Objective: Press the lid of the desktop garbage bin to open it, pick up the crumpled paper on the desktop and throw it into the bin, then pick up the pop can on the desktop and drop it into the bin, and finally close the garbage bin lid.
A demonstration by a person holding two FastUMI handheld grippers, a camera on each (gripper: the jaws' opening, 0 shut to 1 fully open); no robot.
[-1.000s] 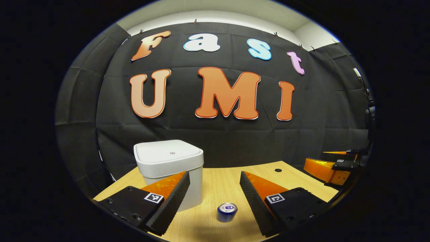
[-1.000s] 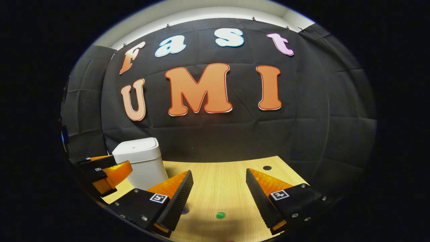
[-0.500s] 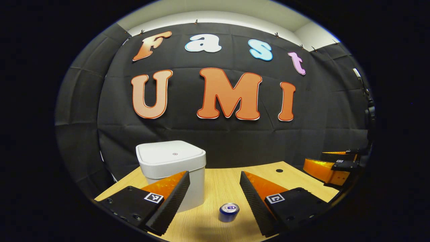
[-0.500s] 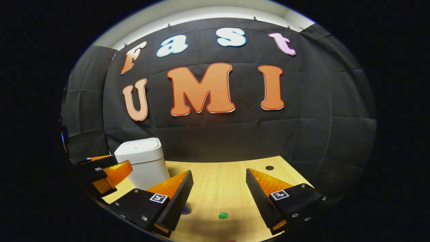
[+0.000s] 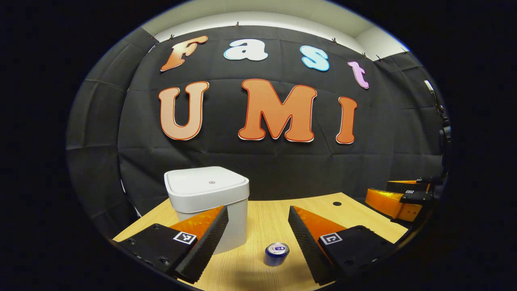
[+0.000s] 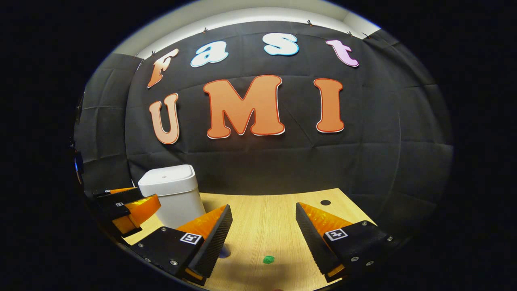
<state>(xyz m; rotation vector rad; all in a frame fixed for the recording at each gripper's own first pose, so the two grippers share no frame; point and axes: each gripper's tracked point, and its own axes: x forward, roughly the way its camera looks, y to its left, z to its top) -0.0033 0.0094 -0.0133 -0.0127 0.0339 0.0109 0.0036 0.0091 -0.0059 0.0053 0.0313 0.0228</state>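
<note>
Pressing lid comes first: bin (image 5: 210, 206) stands shut on bench (image 5: 266, 220), far left. Left tool (image 5: 257, 238) spread wide, empty; right tool (image 6: 263, 238) likewise. Pop can (image 5: 276, 253) upright between left tool's fingers. Push lid centre straight down.

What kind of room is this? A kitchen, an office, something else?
Probably a small recording booth set up as a desk. A wooden table stands against black cloth walls, carrying only a white lidded bin, a pop can and a small green scrap. Two handheld grippers hover open.
</note>
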